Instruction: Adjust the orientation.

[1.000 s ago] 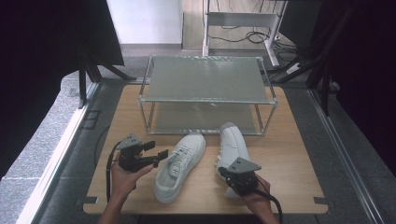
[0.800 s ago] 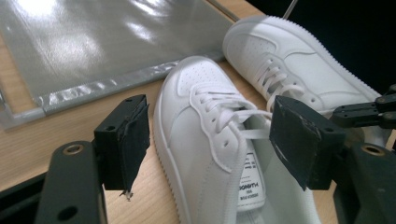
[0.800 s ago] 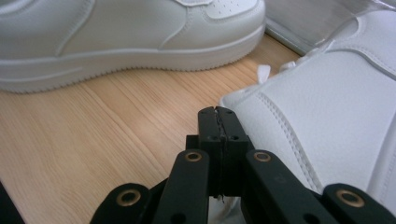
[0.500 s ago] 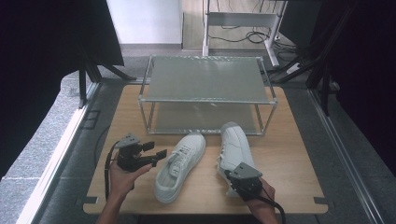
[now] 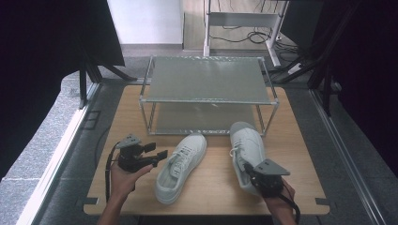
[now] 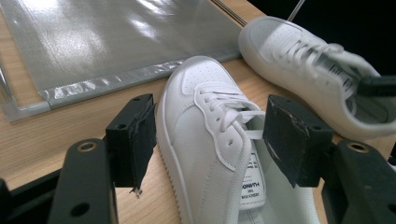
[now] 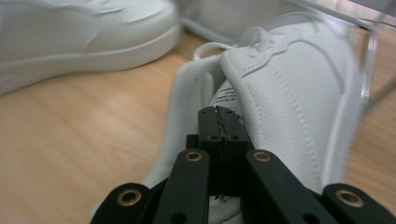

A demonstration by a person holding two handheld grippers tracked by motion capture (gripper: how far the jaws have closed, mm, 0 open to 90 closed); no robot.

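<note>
The right shoe [image 5: 248,152] has slid back a little toward the person since a moment ago, and the right claw [image 5: 256,174] went back with it. That claw is squeezed tight, and in the right gripper view [image 7: 219,122] its two black jaws meet inside the shoe's opening, near the tongue. It looks like they pinch the soft edge there (the exact spot is hard to see). So this shoe is likely in hand and being moved, maybe for a trip to the metal rack [image 5: 206,84].

The left claw [image 5: 157,154] has kept its place. Its jaws have just been closing a little, but they are wide apart and press on nothing. In the left gripper view, the left shoe [image 6: 210,126] lies between the two pads, and neither pad touches it. This grab has not happened yet.

Both shoes are on the wooden worktop [image 5: 211,187], in front of the rack. The left shoe [image 5: 180,166] lies flat on its sole. Its long line runs slanted, toe up and to the right toward the rack, heel near the person. The right shoe runs almost straight away from the person, toe just beside the rack's front leg, and it leans a bit onto its side.
</note>
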